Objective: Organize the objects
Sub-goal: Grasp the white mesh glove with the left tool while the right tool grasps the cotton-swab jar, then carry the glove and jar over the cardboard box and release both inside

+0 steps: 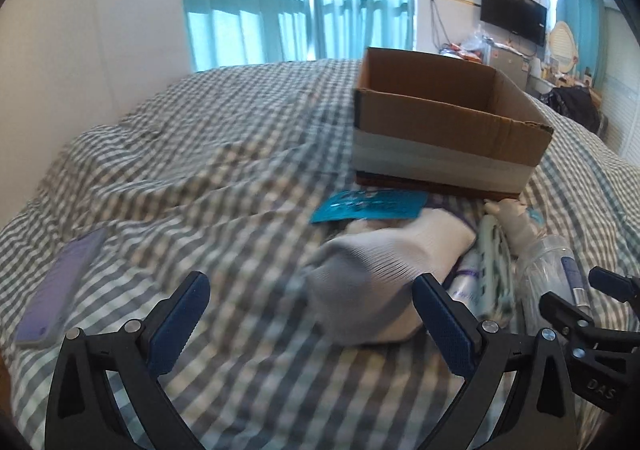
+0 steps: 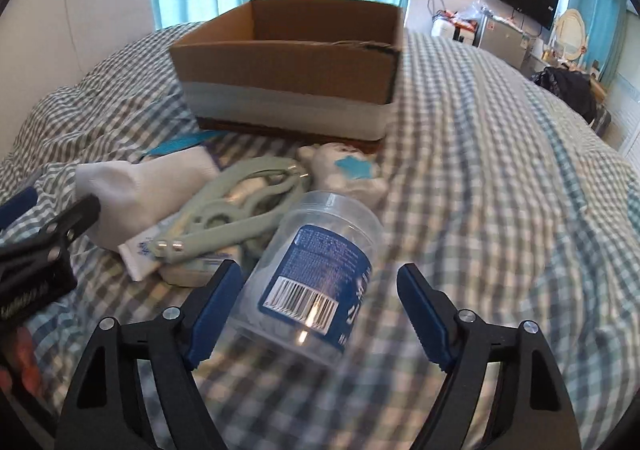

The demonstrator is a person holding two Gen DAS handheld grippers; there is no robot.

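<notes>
A phone [image 1: 60, 286] lies at the left on the checked bedspread [image 1: 224, 154], and the left gripper [image 1: 311, 324] hangs with jaws wide apart before a white sock [image 1: 384, 270]. Beside the sock sit a teal packet [image 1: 370, 205], a pale green folding hanger [image 2: 240, 206] and a tube [image 2: 140, 250] — all just in front of the open cardboard box [image 2: 288, 74]. Farther right, the right gripper [image 2: 320, 318] — jaws spread, gripping nothing — brackets a clear plastic jar [image 2: 320, 262] lying on its side.

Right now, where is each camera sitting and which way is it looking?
Left wrist: rides the left gripper, facing forward over the bed at the white sock; its two open fingers show.
Right wrist: rides the right gripper, facing the clear jar lying between its open fingers.
Shared: the cardboard box, sock, jar, green hanger, checkered bedspread, curtains, and each other's gripper at the frame edge.
</notes>
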